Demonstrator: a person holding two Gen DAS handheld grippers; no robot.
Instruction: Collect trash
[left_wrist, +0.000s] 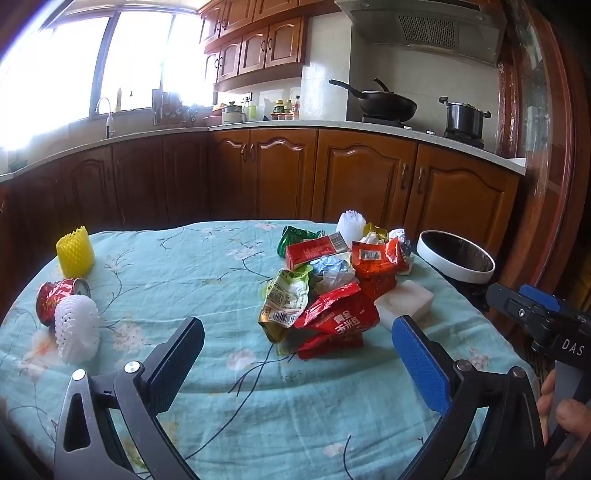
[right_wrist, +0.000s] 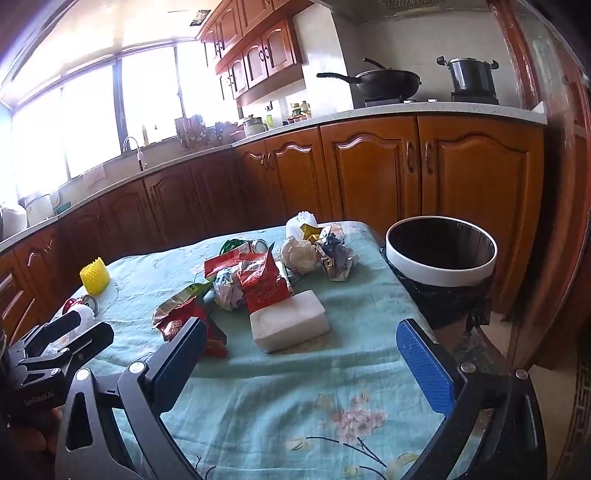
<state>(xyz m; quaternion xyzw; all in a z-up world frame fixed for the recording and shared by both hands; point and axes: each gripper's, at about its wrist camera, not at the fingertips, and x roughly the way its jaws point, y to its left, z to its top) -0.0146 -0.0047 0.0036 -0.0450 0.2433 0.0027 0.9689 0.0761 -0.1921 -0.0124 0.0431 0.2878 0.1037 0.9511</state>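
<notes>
A: Both our grippers hang over the near edge of the table (right_wrist: 258, 424), jaws spread as wide as they go, nothing between them. The left gripper (left_wrist: 295, 354) faces the heap of wrappers (left_wrist: 328, 291) near the table's right edge.

B: And our right gripper (right_wrist: 301, 354) looks straight at the white foam block (right_wrist: 288, 325), long axis slanting up toward the right. We judge that hand nearer it, and nearer the bin (right_wrist: 441, 258) standing off the far right corner.

A: Crinkly foil, crumpled paper, all light. By the left edge: a crushed can (left_wrist: 61, 295), a white foam net (left_wrist: 77, 328), a yellow one (left_wrist: 75, 251).
</notes>
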